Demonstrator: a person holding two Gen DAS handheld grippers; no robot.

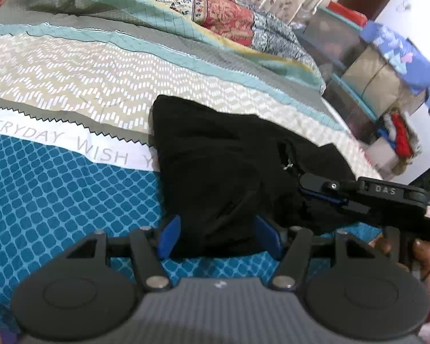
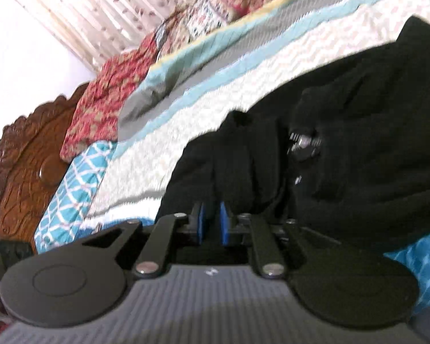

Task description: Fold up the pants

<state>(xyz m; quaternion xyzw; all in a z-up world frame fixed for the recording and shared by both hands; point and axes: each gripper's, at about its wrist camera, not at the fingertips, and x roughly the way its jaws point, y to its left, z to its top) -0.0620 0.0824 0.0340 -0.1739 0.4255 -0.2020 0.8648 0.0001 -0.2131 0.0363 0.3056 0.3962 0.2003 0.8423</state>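
The black pants (image 1: pixel 215 166) lie in a folded, bunched heap on the bed. My left gripper (image 1: pixel 219 236) is open, its blue pads on either side of the heap's near edge, with black cloth between them. My right gripper shows in the left wrist view (image 1: pixel 321 193) at the heap's right side, shut on a fold of the cloth. In the right wrist view the pants (image 2: pixel 358 143) fill the right half, and my right gripper (image 2: pixel 212 223) has its blue pads close together with black cloth pinched between them.
The bed has a patterned bedspread (image 1: pixel 57 186), blue with white diamonds near me, beige and teal stripes farther off. A red floral quilt (image 1: pixel 220 8) lies at the far side. Stacked boxes and bags (image 1: pixel 372 71) stand beside the bed on the right. A carved wooden headboard (image 2: pixel 23 157) stands at one end.
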